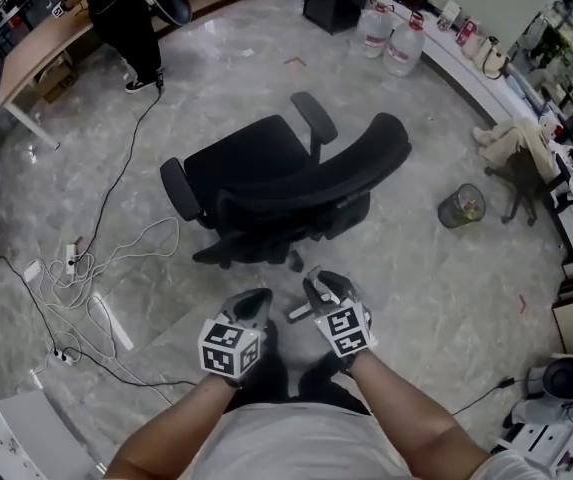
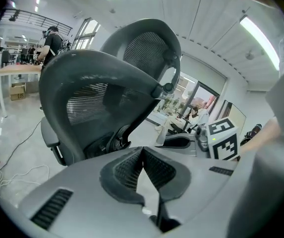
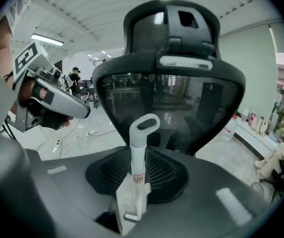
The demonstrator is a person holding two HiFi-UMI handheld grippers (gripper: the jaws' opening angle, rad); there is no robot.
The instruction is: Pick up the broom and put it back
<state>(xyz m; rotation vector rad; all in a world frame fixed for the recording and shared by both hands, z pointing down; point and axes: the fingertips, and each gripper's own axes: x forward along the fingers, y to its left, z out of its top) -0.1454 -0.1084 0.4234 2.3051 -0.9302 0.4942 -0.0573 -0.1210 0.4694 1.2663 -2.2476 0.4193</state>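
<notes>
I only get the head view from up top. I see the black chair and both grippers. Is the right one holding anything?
Observer: Yes. The right gripper view shows the right gripper clamped on a white handle with a loop at its tip.
Operator: Does the other one have something too?
Observer: No. In the left gripper view, the left gripper has its jaws closed together with nothing between them.
Operator: Is the handle bare?
Observer: Not quite. Clear plastic wrap covers its lower part, and there is a small red-printed label just above that.
</notes>
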